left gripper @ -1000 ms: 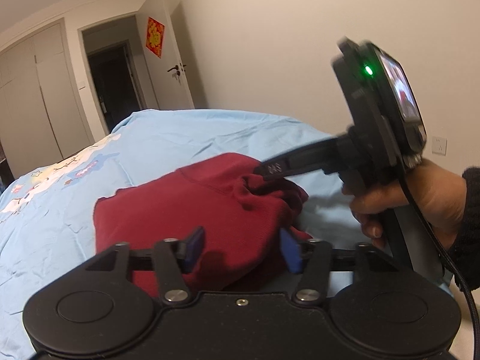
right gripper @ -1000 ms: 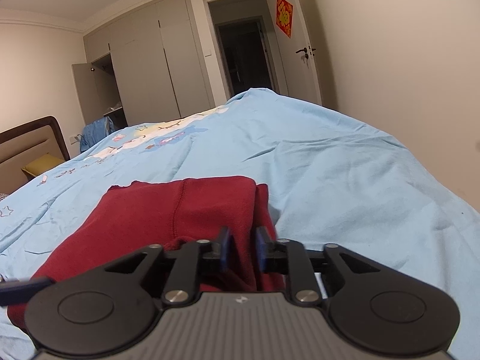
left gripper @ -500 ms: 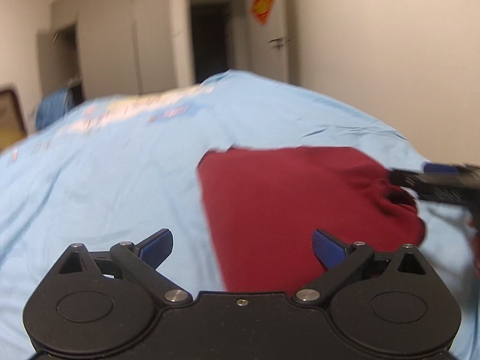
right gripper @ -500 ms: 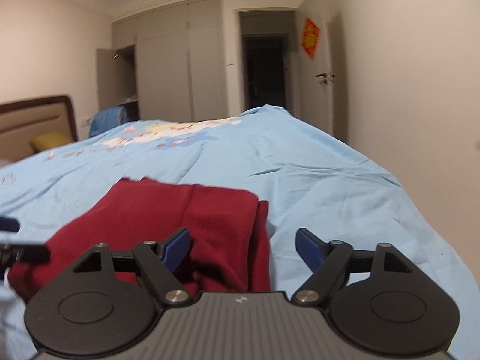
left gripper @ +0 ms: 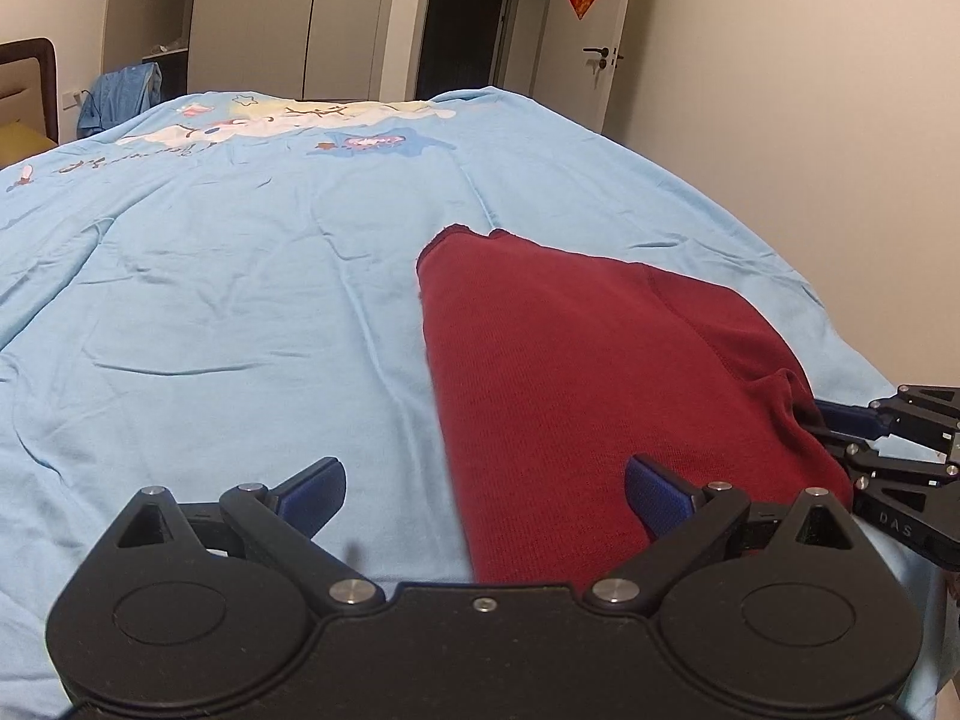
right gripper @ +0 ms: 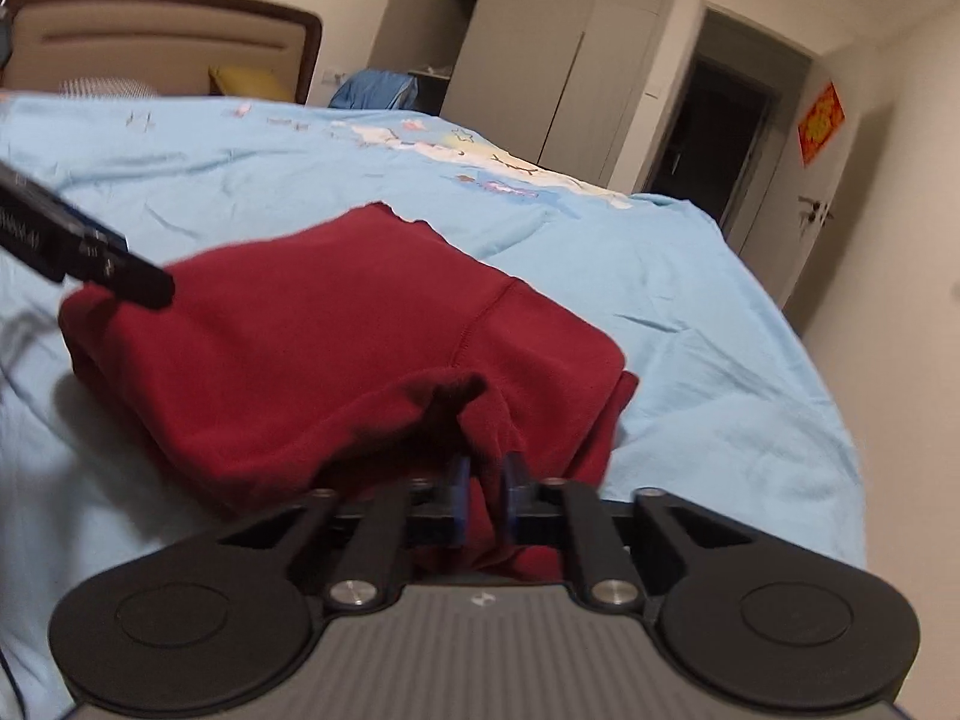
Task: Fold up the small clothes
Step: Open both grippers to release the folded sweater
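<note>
A dark red garment, folded into a thick bundle, lies on the light blue bed cover. My left gripper is open just above the garment's near left edge, one finger over the sheet and one over the red cloth, holding nothing. My right gripper is shut on a bunched fold at the near right corner of the garment. The left wrist view shows the right gripper at the far right, pinching that corner. One left finger pokes in over the garment's left end.
The bed cover has a cartoon print further up. A headboard and a yellow pillow lie beyond. Wardrobes, a dark doorway and a white door line the far wall. The bed's right edge drops off near the wall.
My left gripper opened wide and swung left to the garment's near left edge. My right gripper opened half a second ago and has now shut on the garment's near corner.
</note>
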`<action>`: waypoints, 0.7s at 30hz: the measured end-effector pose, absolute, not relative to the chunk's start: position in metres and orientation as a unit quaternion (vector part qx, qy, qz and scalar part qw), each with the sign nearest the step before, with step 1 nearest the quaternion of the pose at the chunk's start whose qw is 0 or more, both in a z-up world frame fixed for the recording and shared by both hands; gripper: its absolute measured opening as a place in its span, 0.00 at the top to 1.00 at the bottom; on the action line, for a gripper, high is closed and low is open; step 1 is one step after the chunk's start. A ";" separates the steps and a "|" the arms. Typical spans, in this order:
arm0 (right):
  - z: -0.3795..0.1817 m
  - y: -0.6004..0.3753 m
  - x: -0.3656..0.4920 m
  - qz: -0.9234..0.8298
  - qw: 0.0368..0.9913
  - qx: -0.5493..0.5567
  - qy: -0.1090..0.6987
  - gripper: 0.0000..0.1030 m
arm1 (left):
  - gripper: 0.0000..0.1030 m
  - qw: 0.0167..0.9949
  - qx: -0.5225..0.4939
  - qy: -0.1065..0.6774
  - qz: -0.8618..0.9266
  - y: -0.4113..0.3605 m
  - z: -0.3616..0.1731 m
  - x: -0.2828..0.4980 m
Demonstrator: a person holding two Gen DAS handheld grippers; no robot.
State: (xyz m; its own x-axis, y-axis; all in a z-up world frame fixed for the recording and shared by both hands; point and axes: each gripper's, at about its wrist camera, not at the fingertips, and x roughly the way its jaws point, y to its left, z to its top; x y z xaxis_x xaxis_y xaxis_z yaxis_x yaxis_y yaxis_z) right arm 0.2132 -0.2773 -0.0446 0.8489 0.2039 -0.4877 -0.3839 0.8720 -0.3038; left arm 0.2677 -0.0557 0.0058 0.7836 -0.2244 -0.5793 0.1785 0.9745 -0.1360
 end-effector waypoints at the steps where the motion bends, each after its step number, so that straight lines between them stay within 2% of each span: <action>1: -0.044 -0.277 0.210 0.157 0.939 -0.211 0.220 0.90 | 0.03 0.943 -0.038 0.311 -0.107 -0.056 0.006 0.268; 3: -0.044 -0.272 0.197 0.143 0.935 -0.262 0.189 0.91 | 0.03 0.943 -0.038 0.313 -0.108 -0.056 0.006 0.270; 7: -0.084 -0.242 0.162 0.098 0.849 -0.512 0.092 0.91 | 0.03 0.941 -0.039 0.317 -0.111 -0.056 0.005 0.272; 10: -0.114 -0.236 0.152 0.107 0.797 -0.589 0.076 0.91 | 0.03 0.940 -0.039 0.319 -0.110 -0.055 0.003 0.273; 14: -0.116 -0.240 0.153 0.108 0.811 -0.568 0.087 0.90 | 0.03 0.940 -0.038 0.321 -0.112 -0.055 0.003 0.275; 16: -0.104 -0.239 0.154 0.109 0.830 -0.539 0.096 0.86 | 0.03 0.940 -0.035 0.320 -0.111 -0.055 0.003 0.275; 17: -0.097 -0.240 0.153 0.113 0.842 -0.518 0.103 0.80 | 0.03 0.940 -0.034 0.320 -0.111 -0.056 0.002 0.275; 18: -0.088 -0.243 0.154 0.117 0.856 -0.491 0.110 0.69 | 0.03 0.940 -0.035 0.320 -0.111 -0.055 0.002 0.275; 20: -0.070 -0.249 0.153 0.114 0.884 -0.439 0.119 0.54 | 0.03 0.940 -0.035 0.321 -0.111 -0.055 0.002 0.275; 21: -0.060 -0.253 0.153 0.110 0.898 -0.409 0.121 0.52 | 0.03 0.940 -0.036 0.321 -0.111 -0.056 0.002 0.275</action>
